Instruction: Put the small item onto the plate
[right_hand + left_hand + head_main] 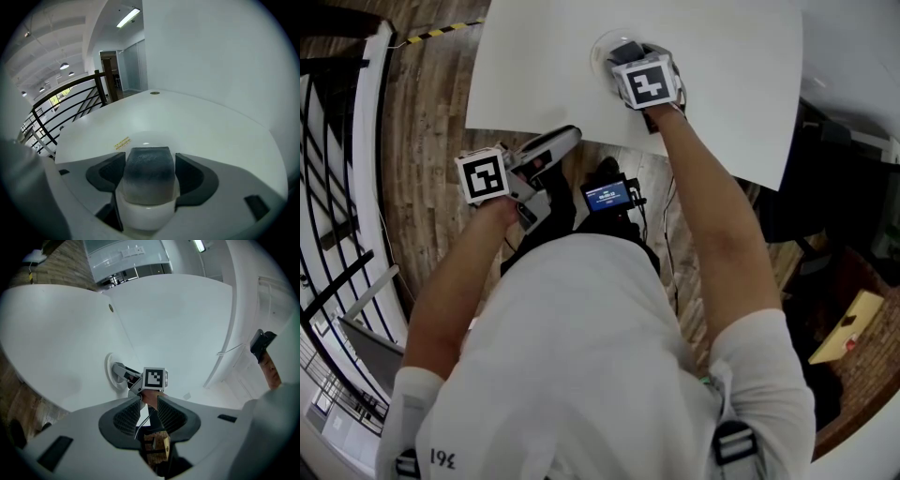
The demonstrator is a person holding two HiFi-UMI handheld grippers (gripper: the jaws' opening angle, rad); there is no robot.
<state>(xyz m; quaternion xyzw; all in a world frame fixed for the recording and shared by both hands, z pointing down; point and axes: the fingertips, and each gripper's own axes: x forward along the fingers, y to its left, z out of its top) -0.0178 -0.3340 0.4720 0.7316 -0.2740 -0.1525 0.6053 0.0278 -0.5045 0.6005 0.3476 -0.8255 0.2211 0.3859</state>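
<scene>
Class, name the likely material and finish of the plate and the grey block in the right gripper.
Plate: probably glazed ceramic or plastic, white, glossy; a light glints off it.
Grey block: perhaps foam or rubber, matt; finely dimpled surface.

Office atrium (railing [99, 89], glass partitions [133, 65])

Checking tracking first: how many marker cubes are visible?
2. One cube on the left gripper by the table's near edge; one cube on the right gripper, gripping the small item over the plate.

White table [741, 94] at twelve o'clock, plank floor [427, 141] at ten, black railing [328, 216] at nine, small lit screen [607, 195] at centre, striped tape [441, 33] at eleven.
</scene>
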